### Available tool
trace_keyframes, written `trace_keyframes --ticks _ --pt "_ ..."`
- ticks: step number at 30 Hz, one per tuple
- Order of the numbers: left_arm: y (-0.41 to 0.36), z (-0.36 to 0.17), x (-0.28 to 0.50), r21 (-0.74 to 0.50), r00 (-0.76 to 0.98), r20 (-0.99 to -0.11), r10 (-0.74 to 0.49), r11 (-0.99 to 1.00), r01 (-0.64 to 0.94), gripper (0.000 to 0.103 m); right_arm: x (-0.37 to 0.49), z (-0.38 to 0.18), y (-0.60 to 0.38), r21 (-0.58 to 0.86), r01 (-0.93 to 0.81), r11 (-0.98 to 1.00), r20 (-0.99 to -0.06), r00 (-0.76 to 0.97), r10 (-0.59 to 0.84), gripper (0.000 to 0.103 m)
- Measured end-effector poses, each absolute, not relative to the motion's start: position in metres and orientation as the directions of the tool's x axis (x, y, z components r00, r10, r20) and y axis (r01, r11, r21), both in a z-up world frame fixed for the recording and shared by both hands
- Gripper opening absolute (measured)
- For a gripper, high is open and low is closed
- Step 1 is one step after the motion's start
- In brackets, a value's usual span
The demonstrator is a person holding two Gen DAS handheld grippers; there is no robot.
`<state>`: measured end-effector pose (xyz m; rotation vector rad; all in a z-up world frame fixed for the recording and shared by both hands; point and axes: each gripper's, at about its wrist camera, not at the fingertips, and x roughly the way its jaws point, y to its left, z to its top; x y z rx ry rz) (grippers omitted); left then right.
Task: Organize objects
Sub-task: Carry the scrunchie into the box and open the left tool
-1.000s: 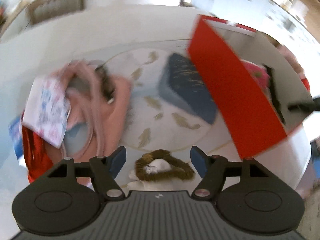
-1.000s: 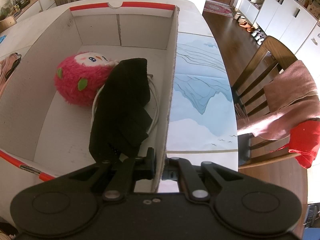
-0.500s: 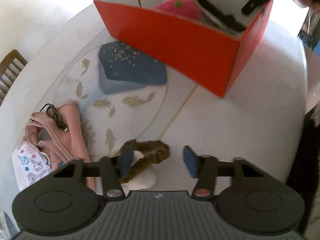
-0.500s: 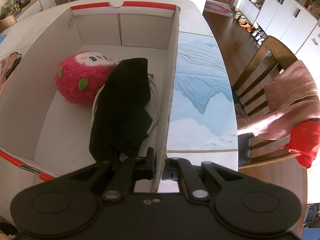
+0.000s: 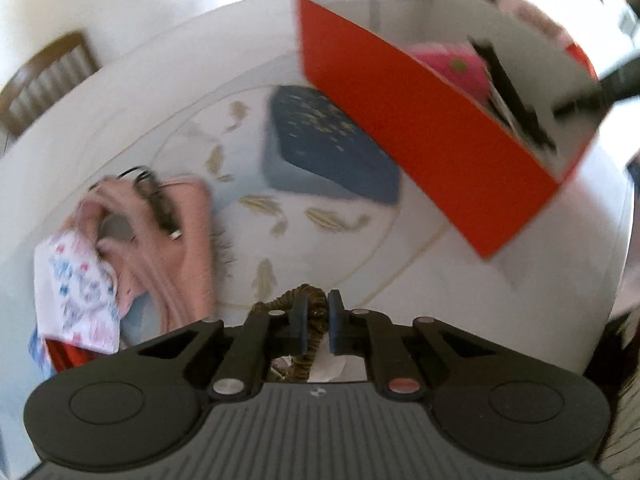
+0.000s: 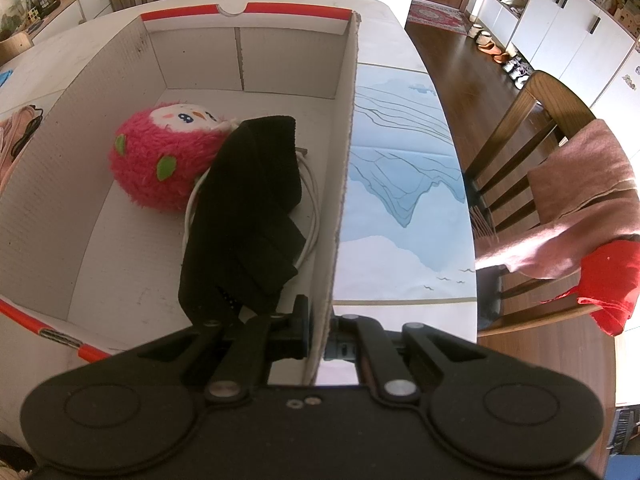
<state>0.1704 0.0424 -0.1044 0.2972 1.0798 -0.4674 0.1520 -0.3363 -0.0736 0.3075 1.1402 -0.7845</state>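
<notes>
Left wrist: left gripper [image 5: 317, 322] had closed on a brown loop [image 5: 308, 300] at the table's [image 5: 500, 320] near edge; pickup in hand. Next: carry it into the box [image 5: 420, 136].

Right wrist: right gripper [image 6: 318, 336] clamped the box wall [image 6: 344, 184], steadying it.
</notes>
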Motion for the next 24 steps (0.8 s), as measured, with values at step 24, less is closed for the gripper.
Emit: trace_keyframes --ticks 24 --pt "0.098 -0.100 0.189 -0.299 0.341 -0.879 -0.333 0.942 0.151 0.007 0.152 -0.079 -0.341 -0.161 0.705 0.690 -0.899 0.184 -0.397 0.004"
